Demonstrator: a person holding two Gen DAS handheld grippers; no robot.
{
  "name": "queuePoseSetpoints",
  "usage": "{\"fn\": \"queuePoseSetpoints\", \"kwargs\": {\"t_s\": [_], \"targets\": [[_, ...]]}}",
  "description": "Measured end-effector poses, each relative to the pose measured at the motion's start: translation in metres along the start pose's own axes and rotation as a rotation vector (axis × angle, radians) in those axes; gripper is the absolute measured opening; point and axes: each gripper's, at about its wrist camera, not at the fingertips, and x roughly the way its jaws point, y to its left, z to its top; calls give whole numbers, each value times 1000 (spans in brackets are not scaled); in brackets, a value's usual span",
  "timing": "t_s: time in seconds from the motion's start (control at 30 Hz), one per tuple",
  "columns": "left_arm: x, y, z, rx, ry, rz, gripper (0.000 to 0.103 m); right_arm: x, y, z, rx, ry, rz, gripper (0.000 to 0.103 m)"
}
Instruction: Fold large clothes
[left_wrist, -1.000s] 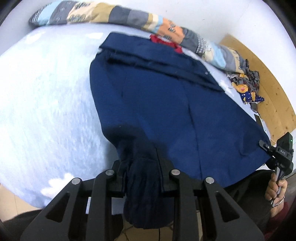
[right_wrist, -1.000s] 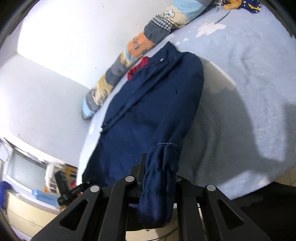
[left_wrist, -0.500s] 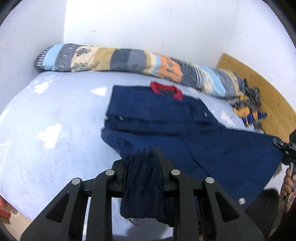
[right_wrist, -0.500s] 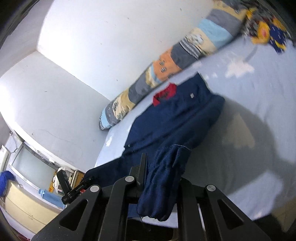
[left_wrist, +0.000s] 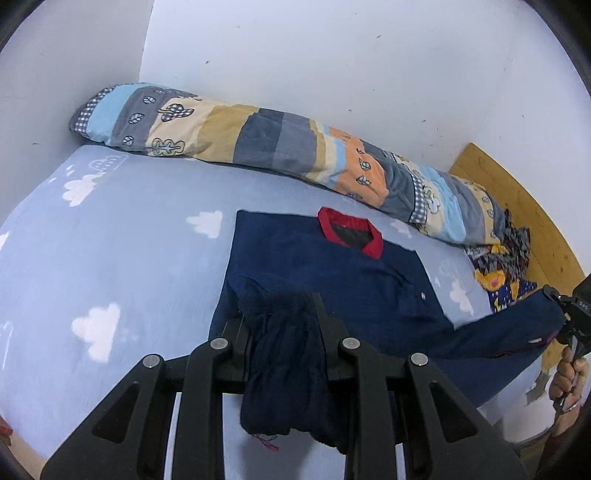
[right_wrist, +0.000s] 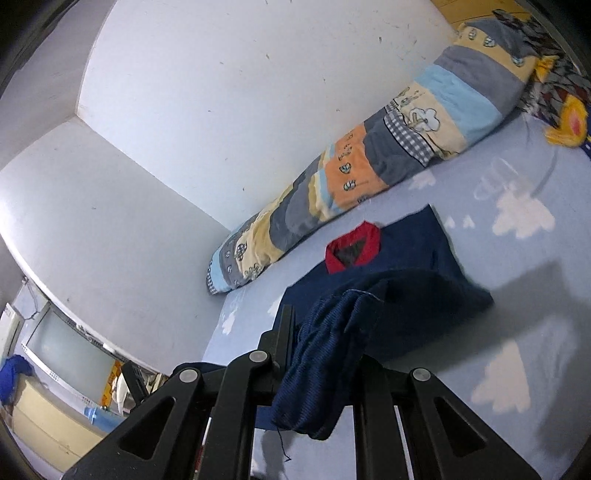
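Lying collar-end toward the wall on a bed (left_wrist: 122, 258) with a cloud-print sheet: a navy garment (left_wrist: 332, 273) with a red collar (left_wrist: 351, 236), its lower part raised off the sheet. Pinching a bunched navy corner between its fingers: the left gripper (left_wrist: 284, 332). Clamping the opposite corner, fingers nearly pressed together on the cloth: the right gripper (right_wrist: 325, 354), gripped at the left view's far right edge by a hand (left_wrist: 569, 373). Resting along the white wall (left_wrist: 332, 66) behind the garment: a long patchwork bolster (left_wrist: 258, 144). Sitting near the bolster's right end: a patterned heap of cloth (left_wrist: 502, 273).
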Motion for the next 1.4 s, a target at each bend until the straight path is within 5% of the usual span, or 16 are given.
{"fn": "queuePoseSetpoints", "kwargs": {"t_s": [0.17, 0.4, 0.7, 0.83, 0.93, 1.0, 1.17, 1.4], "targets": [[48, 2, 45, -13, 40, 11, 22, 55, -4, 54, -6, 19, -29, 10], [162, 22, 92, -68, 172, 41, 26, 152, -42, 115, 43, 72, -104, 10], [283, 53, 96, -137, 321, 127, 31, 267, -135, 139, 137, 130, -286, 12], [301, 64, 97, -183, 335, 120, 47, 295, -168, 136, 203, 150, -313, 18], [308, 69, 103, -224, 360, 86, 60, 300, -185, 136, 286, 139, -297, 40], [312, 72, 109, -240, 377, 76, 60, 297, -193, 136, 331, 112, -296, 54], [301, 80, 126, -207, 301, 102, 66, 279, -197, 145, 344, 71, -264, 54], [280, 116, 146, -326, 207, 55, 66, 264, -173, 157, 258, -6, -236, 54]]}}
